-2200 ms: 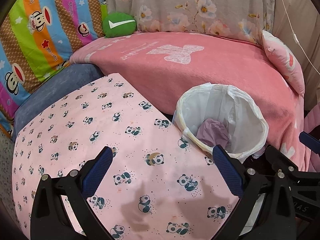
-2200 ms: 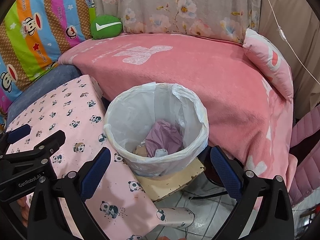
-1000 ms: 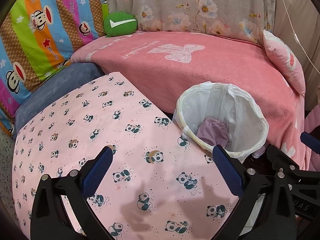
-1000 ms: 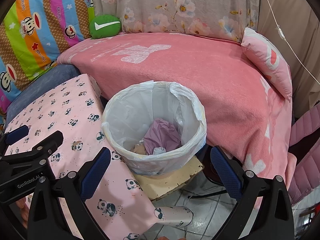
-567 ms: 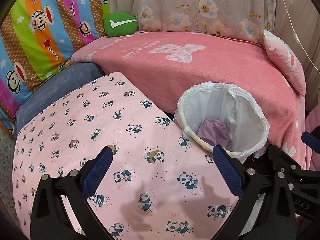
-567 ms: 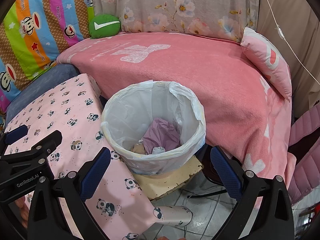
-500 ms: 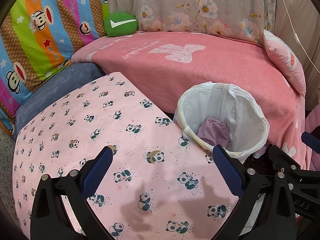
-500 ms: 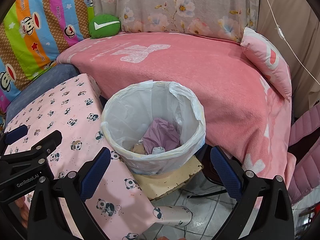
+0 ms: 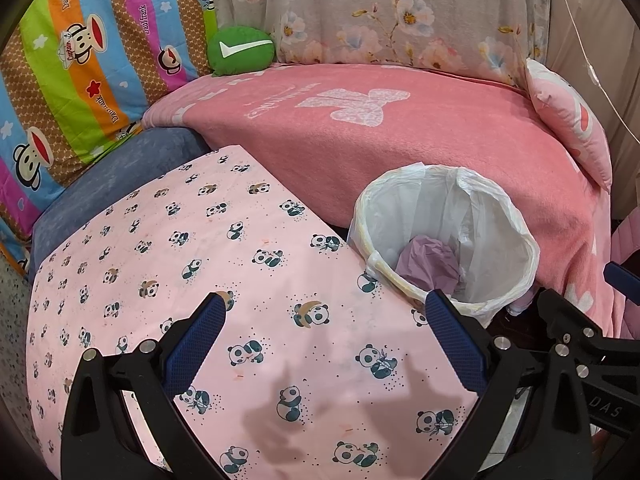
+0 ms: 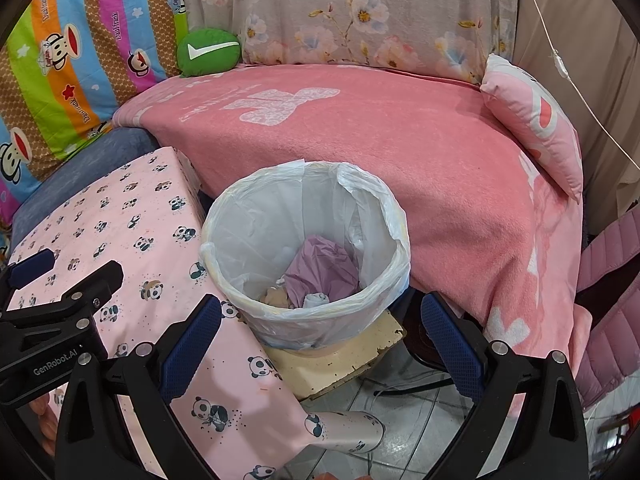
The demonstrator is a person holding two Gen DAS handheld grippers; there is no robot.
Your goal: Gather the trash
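Left wrist view: your left claw is spread wide with nothing in it, hanging over the panda-print surface. The bin, lined with a white bag, sits just off the surface's right edge, against the pink blanket. There's purple trash inside it. Your other claw pokes in at far right.

Right wrist view: your right claw is released too, empty, fingers either side of the bin from above. The bin stands on a beige board. Inside: the purple trash, plus a tan scrap and a pale one. Left claw shows at left over the surface.
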